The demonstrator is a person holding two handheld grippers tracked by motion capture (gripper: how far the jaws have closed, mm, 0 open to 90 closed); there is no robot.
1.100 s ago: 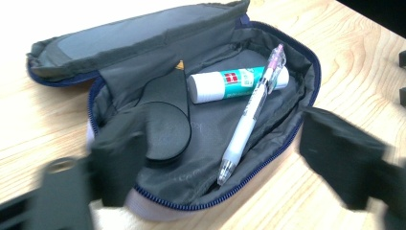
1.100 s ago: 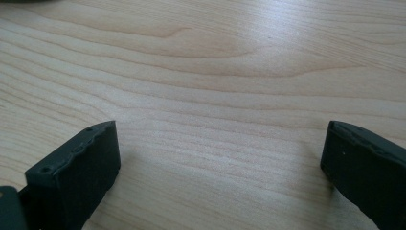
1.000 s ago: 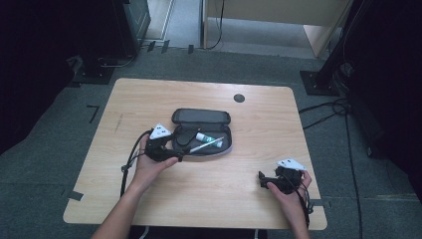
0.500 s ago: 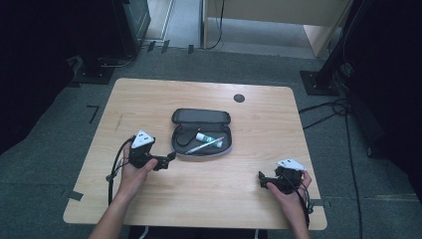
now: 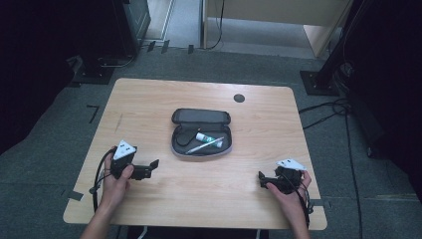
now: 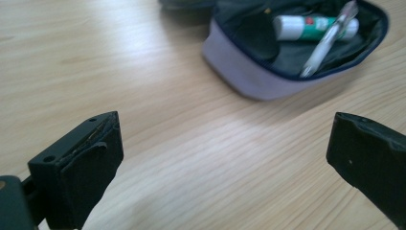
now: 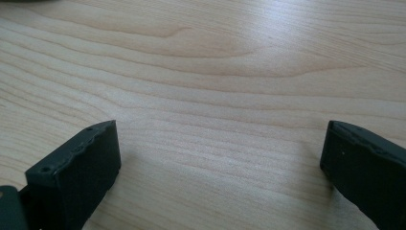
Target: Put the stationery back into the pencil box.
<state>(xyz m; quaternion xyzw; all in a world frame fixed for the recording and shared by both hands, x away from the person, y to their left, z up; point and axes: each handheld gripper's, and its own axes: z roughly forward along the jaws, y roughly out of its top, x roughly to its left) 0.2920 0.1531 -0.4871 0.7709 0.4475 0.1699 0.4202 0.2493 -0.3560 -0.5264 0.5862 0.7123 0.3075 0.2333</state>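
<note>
Resting wide-jawed and empty, left gripper [image 5: 149, 169] and right gripper [image 5: 263, 180] apart from open pencil case [image 5: 201, 149], tube [image 5: 209, 138] and pen [image 5: 204, 146] inside, zipping apparently left.

No words or numbers could be read anywhere. The white tube [image 6: 313, 26] in the open pencil case [image 6: 268, 81] had a green and red label. Its letters were too blurry to read.

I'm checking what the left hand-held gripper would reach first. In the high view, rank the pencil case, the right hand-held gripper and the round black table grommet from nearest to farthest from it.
From the left hand-held gripper:
1. Pencil case, open at mid-table, up and to its right.
2. Right hand-held gripper, near the front right edge.
3. Grommet, at the far edge, right of centre.
</note>
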